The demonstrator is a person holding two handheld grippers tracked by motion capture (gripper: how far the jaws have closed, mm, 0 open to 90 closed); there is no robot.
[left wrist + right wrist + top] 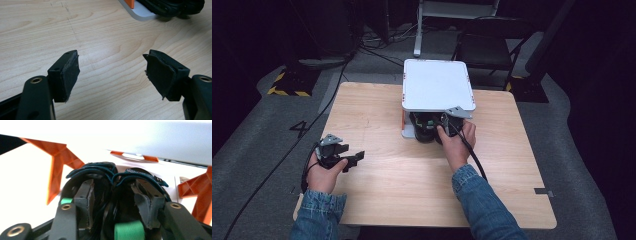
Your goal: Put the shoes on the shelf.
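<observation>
A white two-level shelf (pixel 437 82) with orange corner brackets (pixel 57 157) stands at the table's far middle. On its lower level lies a black strapped item (pixel 424 132) with green parts inside (pixel 128 230). My right gripper (pixel 438 126) reaches in under the top plate. Its jaws (pixel 113 202) press on the item's dark straps (pixel 100 170) from both sides. At the near left, my left gripper (pixel 353 161) is held low over the wood. It stands open (pixel 112 67) with bare table between its pads. The shelf's base (pixel 142 13) and the black item (pixel 172 6) show far off.
The wooden table (pixel 377 195) is bare around the shelf. Beyond it, on the grey floor, stand a black folding chair (pixel 487 47) and a white stand (pixel 418 30). Cables (pixel 287 150) run along the floor at the left.
</observation>
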